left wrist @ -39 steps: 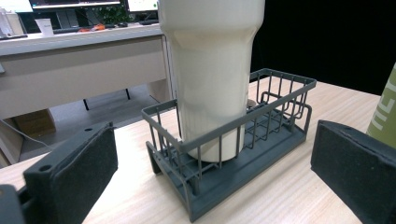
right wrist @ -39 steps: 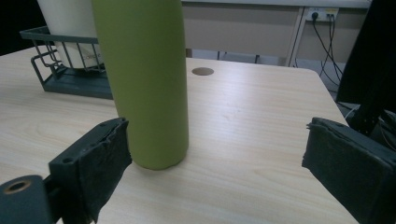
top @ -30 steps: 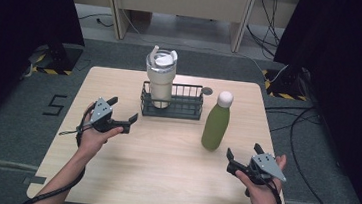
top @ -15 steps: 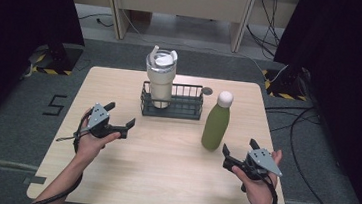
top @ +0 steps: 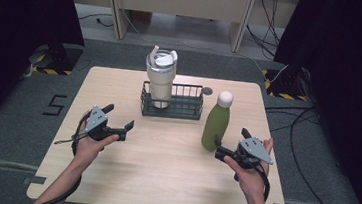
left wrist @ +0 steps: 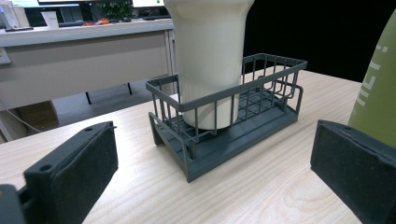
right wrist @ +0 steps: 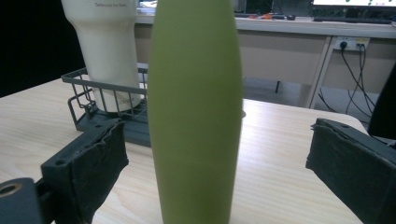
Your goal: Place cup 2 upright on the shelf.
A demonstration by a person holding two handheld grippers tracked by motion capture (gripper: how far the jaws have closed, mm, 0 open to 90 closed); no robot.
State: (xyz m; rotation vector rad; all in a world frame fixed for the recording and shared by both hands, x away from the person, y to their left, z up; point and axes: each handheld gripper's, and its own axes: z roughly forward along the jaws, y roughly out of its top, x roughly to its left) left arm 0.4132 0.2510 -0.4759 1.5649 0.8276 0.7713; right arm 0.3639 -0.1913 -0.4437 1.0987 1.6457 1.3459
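Green bottle (top: 215, 127) upright on the table (top: 162, 175), at about 4 o'clock from the wire rack (top: 171, 102)

Framed between the spread jaws of the right gripper (top: 224, 145) in the right gripper view, not yet pinched; gripper just at the bottle's 5 o'clock in the high view; left gripper (top: 119, 117) also wide open, holding nothing, off at the rack's 8 o'clock and aimed at it; cream tumbler (top: 160, 77) standing in the rack's left end; white cap on the bottle.

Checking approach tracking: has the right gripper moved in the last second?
Yes. In the high view the right gripper has closed in on the green bottle, which stands where it was; the jaws are open, either side of it.
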